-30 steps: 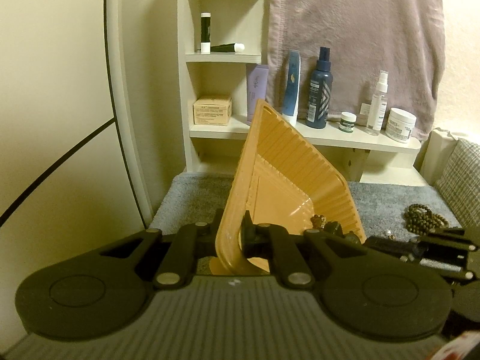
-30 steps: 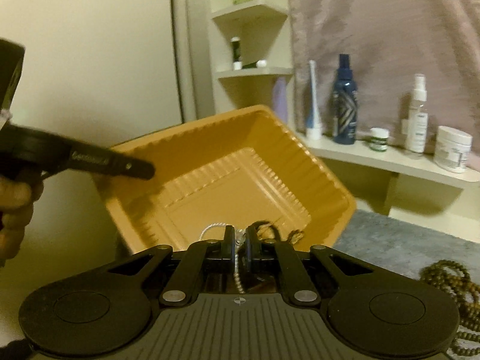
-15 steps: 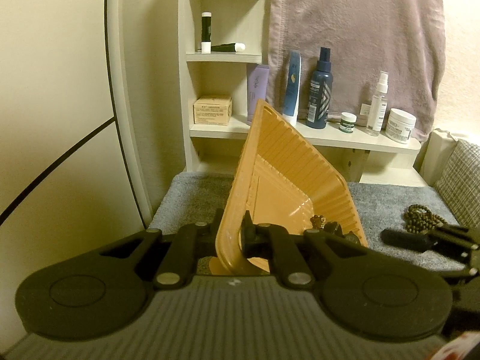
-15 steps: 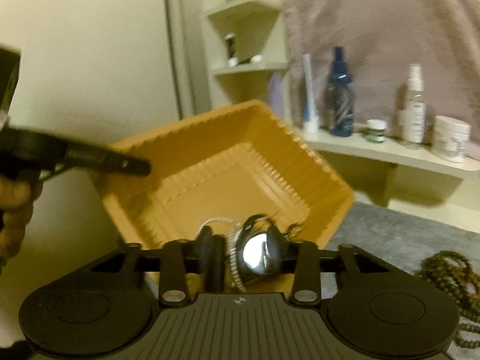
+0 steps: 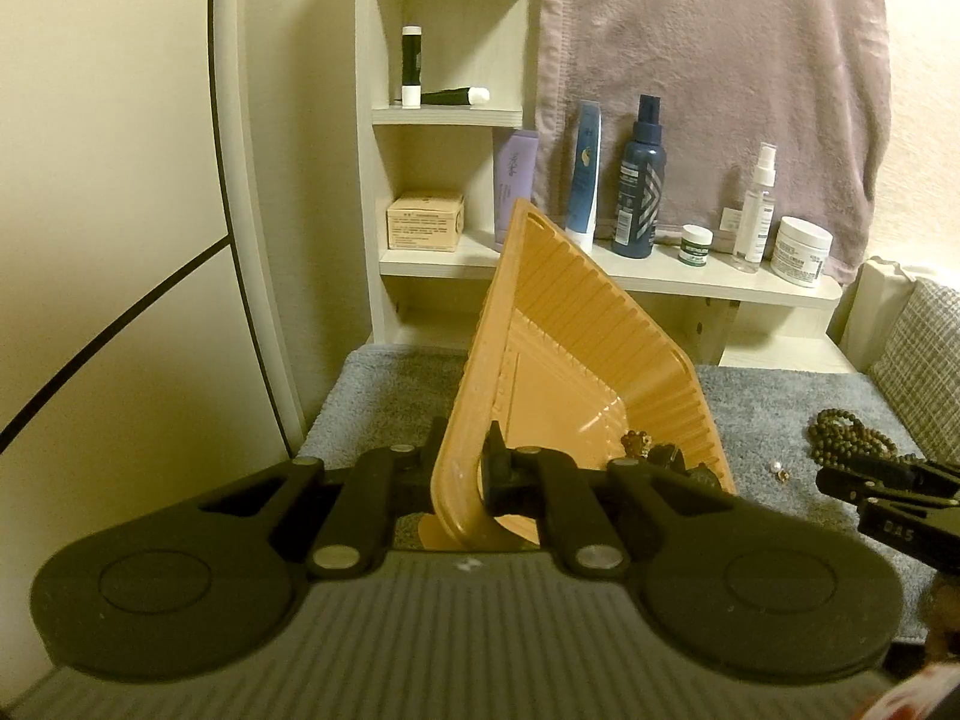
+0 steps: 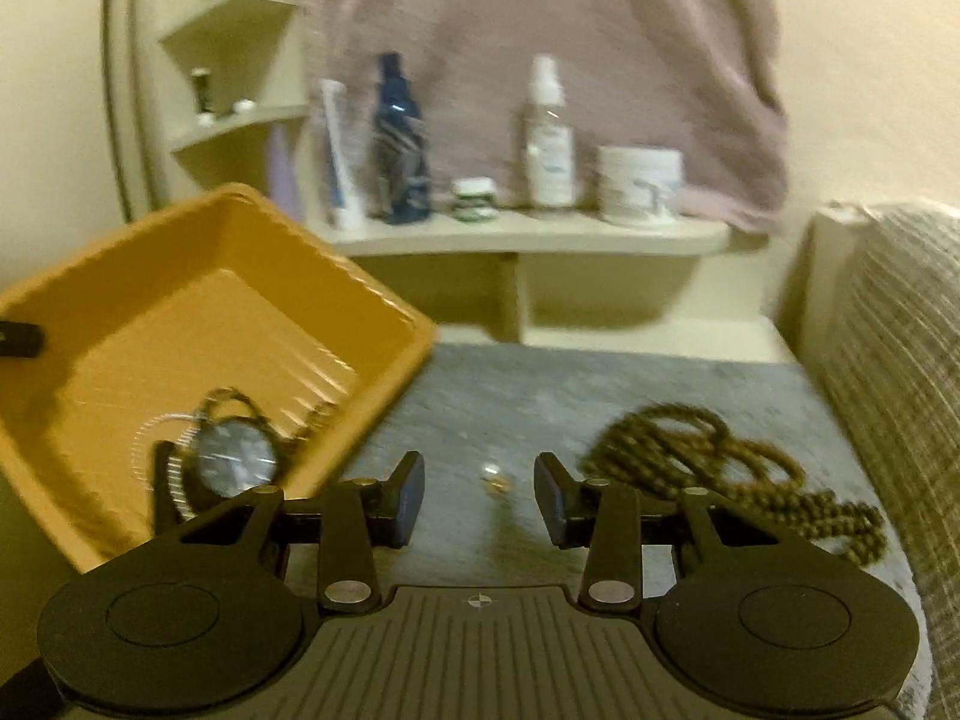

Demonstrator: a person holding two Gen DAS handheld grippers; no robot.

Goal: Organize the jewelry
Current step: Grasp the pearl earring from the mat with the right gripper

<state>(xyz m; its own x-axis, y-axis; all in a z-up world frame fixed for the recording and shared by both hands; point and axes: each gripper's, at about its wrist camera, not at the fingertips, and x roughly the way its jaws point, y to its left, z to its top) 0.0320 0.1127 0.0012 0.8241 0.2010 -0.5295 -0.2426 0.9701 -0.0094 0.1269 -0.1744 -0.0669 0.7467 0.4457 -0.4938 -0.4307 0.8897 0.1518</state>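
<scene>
Left hand-held gripper (image 5: 462, 471) clamps the orange tray (image 5: 558, 372) rim, tray tilted steeply upward. Right hand-held gripper (image 6: 479, 489) half-open, empty; watch (image 6: 235, 457) lies face-up inside tray, left of it.

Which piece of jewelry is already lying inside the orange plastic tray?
The round-faced wristwatch; the brown bead necklace and tiny earring lie outside the orange plastic tray, on the grey mat.

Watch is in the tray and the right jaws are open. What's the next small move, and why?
Probably ease the right gripper down onto the small earring lying on the grey mat between its open jaws, then close. The left gripper holds the orange tray tilted, ready.
</scene>
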